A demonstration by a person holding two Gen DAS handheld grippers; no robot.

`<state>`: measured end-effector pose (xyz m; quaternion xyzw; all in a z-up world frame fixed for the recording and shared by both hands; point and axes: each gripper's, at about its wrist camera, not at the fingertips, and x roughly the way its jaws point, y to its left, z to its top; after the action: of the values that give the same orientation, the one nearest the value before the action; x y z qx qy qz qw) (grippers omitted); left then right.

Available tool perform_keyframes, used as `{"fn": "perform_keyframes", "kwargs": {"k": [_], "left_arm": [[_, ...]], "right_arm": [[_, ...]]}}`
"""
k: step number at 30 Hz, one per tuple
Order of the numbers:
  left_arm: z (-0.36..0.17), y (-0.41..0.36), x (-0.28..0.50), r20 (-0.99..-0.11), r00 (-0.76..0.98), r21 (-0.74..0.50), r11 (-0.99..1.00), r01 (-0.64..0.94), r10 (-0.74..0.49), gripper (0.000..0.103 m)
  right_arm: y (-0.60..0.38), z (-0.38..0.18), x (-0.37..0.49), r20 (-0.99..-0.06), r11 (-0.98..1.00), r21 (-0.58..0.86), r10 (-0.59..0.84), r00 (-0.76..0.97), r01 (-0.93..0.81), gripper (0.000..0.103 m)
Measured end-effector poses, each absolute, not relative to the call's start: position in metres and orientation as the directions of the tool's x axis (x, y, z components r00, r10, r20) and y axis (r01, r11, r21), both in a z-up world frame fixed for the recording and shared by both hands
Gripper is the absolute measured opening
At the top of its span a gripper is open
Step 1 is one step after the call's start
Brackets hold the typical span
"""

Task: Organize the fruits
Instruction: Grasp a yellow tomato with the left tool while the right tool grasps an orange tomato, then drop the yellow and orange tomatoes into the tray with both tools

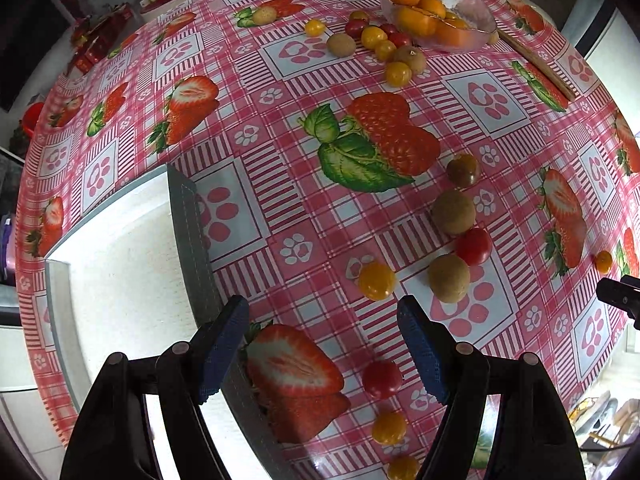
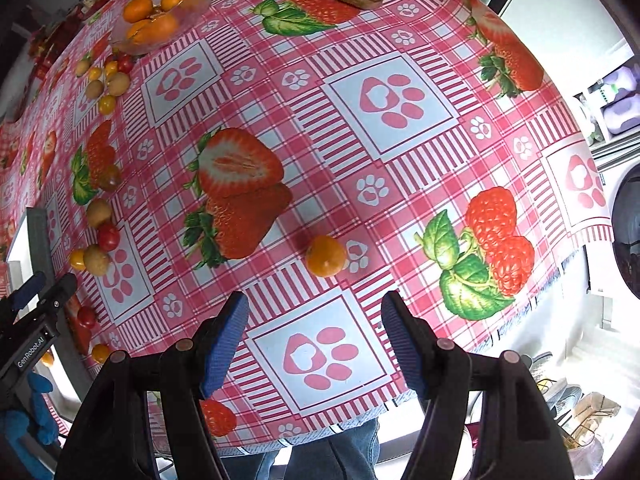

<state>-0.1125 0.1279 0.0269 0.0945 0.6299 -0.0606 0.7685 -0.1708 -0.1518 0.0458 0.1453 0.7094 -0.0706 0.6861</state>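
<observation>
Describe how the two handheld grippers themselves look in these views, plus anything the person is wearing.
Both the left gripper and the right gripper have glossy black bodies with round pivot pins and two fingers faced with textured blue pads. In the right wrist view, the left gripper's black housing bears white "GenRobot.AI" lettering, a blue glove shows beneath it, and blue jeans below the table edge.

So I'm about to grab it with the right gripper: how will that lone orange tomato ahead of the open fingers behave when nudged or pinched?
The orange tomato is round and sits alone on a smooth glossy tablecloth, so a nudge would probably send it rolling. Its shiny skin looks slippery and thin; a hard pinch from the right gripper might split it.
</observation>
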Motion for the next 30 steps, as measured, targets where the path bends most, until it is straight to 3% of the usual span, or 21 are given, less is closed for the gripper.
{"fn": "perform_keyframes", "kwargs": {"k": [8, 11, 13, 15, 16, 17, 18, 30], "left_arm": [[0.015, 0.119, -0.106, -0.983, 0.184, 0.053, 0.977, 0.206, 0.015, 0.077], [0.016, 0.116, -0.105, -0.981, 0.192, 0.051, 0.977, 0.206, 0.011, 0.075], [0.018, 0.114, -0.105, -0.981, 0.193, 0.022, 0.978, 0.208, -0.019, 0.062], [0.020, 0.107, -0.106, -0.980, 0.192, -0.001, 0.977, 0.212, -0.043, 0.045], [0.021, 0.104, -0.107, -0.980, 0.194, -0.007, 0.976, 0.218, -0.051, 0.040], [0.022, 0.100, -0.108, -0.979, 0.196, -0.014, 0.974, 0.226, -0.059, 0.027], [0.023, 0.097, -0.109, -0.979, 0.195, -0.013, 0.972, 0.233, -0.060, 0.021], [0.049, 0.122, -0.126, -0.971, 0.185, -0.132, 0.985, 0.110, -0.151, 0.021]], "right_arm": [[-0.158, 0.027, -0.161, -0.995, 0.952, 0.094, 0.102, -0.013, 0.291, 0.072], [-0.159, 0.027, -0.157, -0.996, 0.957, 0.082, 0.087, -0.008, 0.280, 0.066], [-0.156, 0.027, -0.153, -0.998, 0.961, 0.056, 0.062, -0.015, 0.271, 0.057], [-0.149, 0.027, -0.143, -0.999, 0.964, 0.048, 0.053, -0.012, 0.260, 0.036], [-0.148, 0.027, -0.141, -0.999, 0.966, 0.047, 0.052, -0.013, 0.253, 0.031], [-0.148, 0.028, -0.140, -0.998, 0.968, 0.049, 0.055, -0.014, 0.246, 0.023], [-0.147, 0.031, -0.140, -0.998, 0.969, 0.049, 0.054, -0.015, 0.241, 0.023], [-0.147, 0.061, -0.148, -0.983, 0.949, 0.180, 0.184, 0.009, 0.258, 0.023]]}}
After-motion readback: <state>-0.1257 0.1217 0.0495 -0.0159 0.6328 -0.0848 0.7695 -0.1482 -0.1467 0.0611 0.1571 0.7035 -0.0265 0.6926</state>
